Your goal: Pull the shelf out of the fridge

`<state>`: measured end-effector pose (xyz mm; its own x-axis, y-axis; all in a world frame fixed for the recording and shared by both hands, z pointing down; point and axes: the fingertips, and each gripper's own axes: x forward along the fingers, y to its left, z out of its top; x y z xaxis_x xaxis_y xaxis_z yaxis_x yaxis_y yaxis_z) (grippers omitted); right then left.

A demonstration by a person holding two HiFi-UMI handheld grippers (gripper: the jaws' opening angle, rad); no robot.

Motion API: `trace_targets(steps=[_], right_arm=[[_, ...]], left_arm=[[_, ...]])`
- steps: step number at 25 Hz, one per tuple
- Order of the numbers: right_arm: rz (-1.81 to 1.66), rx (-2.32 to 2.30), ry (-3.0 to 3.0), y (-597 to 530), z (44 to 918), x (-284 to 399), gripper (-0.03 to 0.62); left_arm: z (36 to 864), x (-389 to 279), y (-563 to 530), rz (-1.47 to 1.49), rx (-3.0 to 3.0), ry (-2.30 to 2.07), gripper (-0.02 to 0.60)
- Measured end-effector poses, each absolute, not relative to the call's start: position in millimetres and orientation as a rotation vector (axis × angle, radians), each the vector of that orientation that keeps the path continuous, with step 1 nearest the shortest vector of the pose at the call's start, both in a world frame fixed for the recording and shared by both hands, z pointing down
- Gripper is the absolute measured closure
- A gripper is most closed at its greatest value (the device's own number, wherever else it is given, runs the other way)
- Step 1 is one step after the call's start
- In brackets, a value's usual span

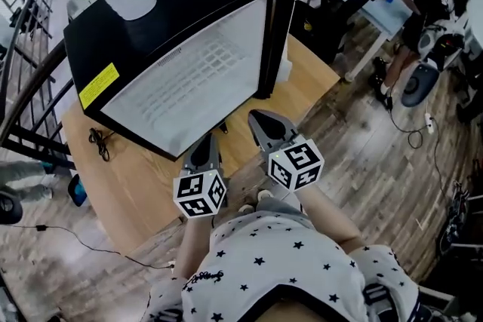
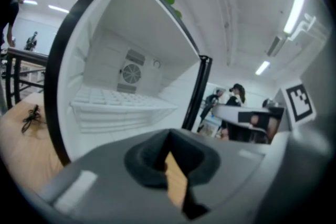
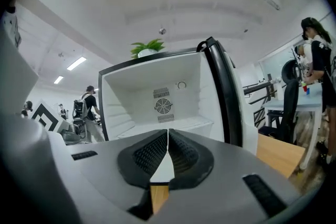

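wooden table (image 1: 128,185) in an open office, lower left of the head view. on it sits a small black fridge (image 1: 113,26), its white shelf (image 1: 192,75) fully inside and not yet pulled. below centre, left gripper (image 1: 205,149) then right gripper (image 1: 264,119) face the opening, jaws closed on nothing, apart from the shelf. right of them, the door (image 1: 281,19) stands open, giving access.

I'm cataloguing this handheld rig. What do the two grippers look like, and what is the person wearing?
Both the left gripper and right gripper have grey bodies tapering to dark pads. Each carries a white cube printed with black square markers. The person wears a white shirt with dark stars.
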<state>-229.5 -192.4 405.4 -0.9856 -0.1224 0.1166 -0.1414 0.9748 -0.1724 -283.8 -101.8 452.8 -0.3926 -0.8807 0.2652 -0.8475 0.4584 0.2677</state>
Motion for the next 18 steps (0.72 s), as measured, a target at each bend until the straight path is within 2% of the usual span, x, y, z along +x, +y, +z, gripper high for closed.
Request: trace_targets(steps=[11,18], right_arm=[[0.423,-0.086,-2.957,-199,422,-284,0.572],[0.734,-0.261,-2.862,-189,434,-318,0.571]], left_arm=[[451,-301,-82,-0.151,1.187,-2.502,0.577],[453,-304,-58,-0.181,1.024,-2.559,0.577]])
